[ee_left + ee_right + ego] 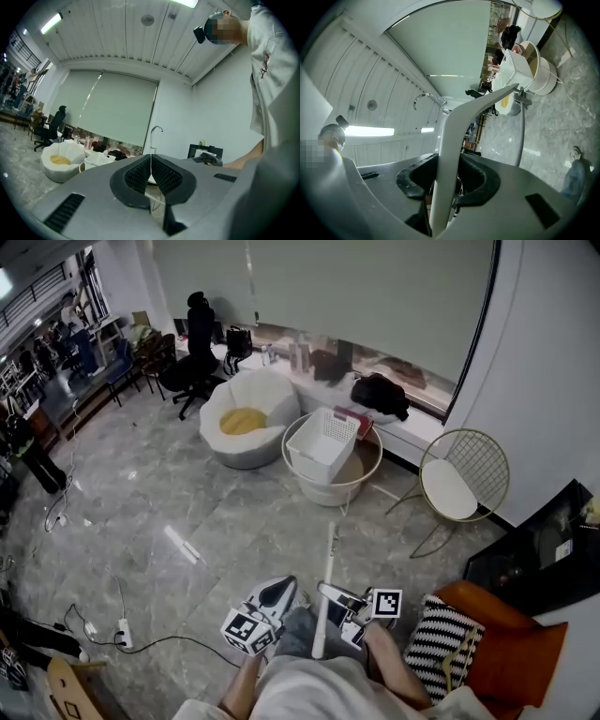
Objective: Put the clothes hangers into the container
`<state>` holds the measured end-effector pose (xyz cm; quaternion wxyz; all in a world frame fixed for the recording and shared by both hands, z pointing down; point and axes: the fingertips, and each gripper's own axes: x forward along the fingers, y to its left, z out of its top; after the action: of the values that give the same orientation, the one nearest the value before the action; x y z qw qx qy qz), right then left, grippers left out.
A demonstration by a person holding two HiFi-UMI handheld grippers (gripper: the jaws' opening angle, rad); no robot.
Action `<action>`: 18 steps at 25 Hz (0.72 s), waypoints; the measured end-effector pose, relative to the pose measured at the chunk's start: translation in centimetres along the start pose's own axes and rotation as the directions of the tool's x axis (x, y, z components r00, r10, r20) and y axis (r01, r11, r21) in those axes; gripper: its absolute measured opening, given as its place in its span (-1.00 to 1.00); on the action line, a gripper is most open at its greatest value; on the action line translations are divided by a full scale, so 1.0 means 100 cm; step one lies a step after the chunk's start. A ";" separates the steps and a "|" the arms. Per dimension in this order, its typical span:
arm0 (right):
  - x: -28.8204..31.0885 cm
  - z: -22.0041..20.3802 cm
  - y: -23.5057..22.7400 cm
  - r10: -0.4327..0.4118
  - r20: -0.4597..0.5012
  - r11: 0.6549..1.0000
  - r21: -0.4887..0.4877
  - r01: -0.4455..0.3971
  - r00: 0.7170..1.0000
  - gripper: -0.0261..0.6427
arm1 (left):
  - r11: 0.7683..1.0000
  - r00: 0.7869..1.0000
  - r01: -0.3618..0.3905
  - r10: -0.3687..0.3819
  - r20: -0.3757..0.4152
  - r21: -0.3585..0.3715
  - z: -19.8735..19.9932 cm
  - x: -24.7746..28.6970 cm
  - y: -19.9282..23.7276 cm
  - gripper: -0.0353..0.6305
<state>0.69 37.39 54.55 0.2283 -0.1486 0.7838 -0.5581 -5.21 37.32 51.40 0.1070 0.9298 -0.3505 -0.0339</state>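
Observation:
A white plastic hanger [324, 587] stands nearly upright in front of me, with my right gripper [330, 594] shut on one of its arms. In the right gripper view the arm [454, 140] runs up between the dark pads, and the metal hook [423, 97] curls to the left of it. My left gripper [281, 589] hangs beside the hanger and points upward; its pads [166, 176] meet with nothing seen between them. The hook [156, 130] shows just beyond its tips. The container, a white slatted basket [323, 439], rests tilted on a round tub ahead.
The round tub [333, 486] stands on the marble floor. A white beanbag [246, 423] with a yellow cushion lies to its left, a gold wire chair [462, 479] to its right. An orange armchair [506, 652] is beside me; a power strip [122, 634] lies bottom left.

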 end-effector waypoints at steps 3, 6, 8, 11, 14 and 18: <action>0.014 0.023 -0.013 -0.006 -0.005 1.000 -0.005 0.005 1.000 -0.48 | 1.000 1.000 0.002 -0.002 0.002 -0.006 0.002 0.022 0.024 -0.81; 0.029 0.043 -0.028 -0.012 0.001 1.000 0.010 0.012 1.000 -0.48 | 1.000 1.000 0.013 -0.013 0.012 -0.010 0.005 0.044 0.049 -0.81; 0.040 0.058 -0.035 -0.020 0.015 0.999 0.027 0.020 1.000 -0.48 | 1.000 1.000 0.021 -0.021 0.020 -0.011 0.013 0.059 0.066 -0.81; 0.056 0.086 -0.045 -0.033 0.024 0.999 0.019 0.032 0.999 -0.48 | 0.999 0.999 0.033 -0.033 0.029 -0.003 0.032 0.082 0.088 -0.81; 0.078 0.107 -0.053 -0.036 0.035 0.999 0.013 0.036 0.999 -0.48 | 0.999 0.999 0.042 -0.042 0.024 0.000 0.039 0.093 0.114 -0.81; 0.103 0.137 -0.061 -0.037 0.047 0.999 0.006 0.037 0.998 -0.48 | 0.999 0.998 0.054 -0.054 0.023 -0.003 0.048 0.113 0.147 -0.81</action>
<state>-1.03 19.33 54.59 0.2366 -0.1755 0.7739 -0.5606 -6.87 18.25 50.15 0.1037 0.9383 -0.3264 -0.0482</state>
